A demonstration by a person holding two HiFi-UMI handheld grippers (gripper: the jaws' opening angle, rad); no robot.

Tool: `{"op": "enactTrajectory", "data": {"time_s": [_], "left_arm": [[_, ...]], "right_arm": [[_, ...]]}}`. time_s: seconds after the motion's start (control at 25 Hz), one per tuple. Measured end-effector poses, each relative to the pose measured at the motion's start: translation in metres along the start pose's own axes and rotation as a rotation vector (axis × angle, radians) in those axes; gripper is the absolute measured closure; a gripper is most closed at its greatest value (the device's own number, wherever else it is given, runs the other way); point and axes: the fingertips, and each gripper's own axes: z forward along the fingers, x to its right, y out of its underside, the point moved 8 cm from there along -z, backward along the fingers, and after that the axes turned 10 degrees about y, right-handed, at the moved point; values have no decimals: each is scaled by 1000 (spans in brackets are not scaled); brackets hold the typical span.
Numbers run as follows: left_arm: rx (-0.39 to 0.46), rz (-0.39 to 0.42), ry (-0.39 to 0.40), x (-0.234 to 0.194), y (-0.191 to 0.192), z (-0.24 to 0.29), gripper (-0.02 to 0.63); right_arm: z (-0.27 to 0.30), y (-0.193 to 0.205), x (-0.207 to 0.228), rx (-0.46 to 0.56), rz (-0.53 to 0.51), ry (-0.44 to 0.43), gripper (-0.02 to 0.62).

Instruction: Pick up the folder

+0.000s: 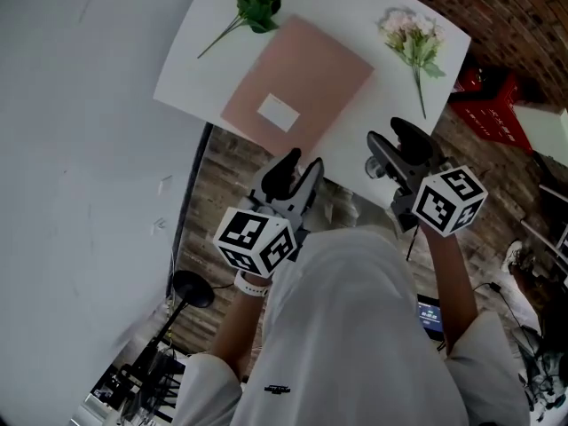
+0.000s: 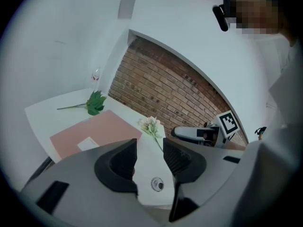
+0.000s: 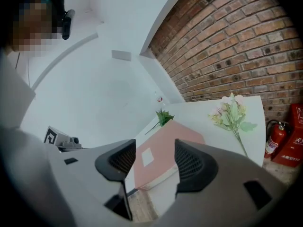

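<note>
On the table [image 1: 191, 82] the folder [image 1: 297, 82] is laid flat, long axis slanting away rightward | left gripper [image 1: 297, 169], part-open, empty, is held nearest its near corner | right gripper [image 1: 392, 140], wide, empty, is held off rightward.

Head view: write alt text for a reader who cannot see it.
A pink folder with a white label lies flat on a white table, between a green leafy sprig and a pale flower stem. From above, a person in white holds the left gripper and right gripper, both open and empty, near the table's near edge.
</note>
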Motion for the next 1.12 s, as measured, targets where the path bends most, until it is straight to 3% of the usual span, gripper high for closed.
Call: {"op": "enactTrajectory", "data": {"time_s": [0.28,1.12], "left_arm": [[-63,-12,5,-23,7,14,368],[-205,65,5,-89,3,47,319]], "right_arm": [[25,10,17,-31,52,12,333],[103,49,50,-100,225,-8,327]]}}
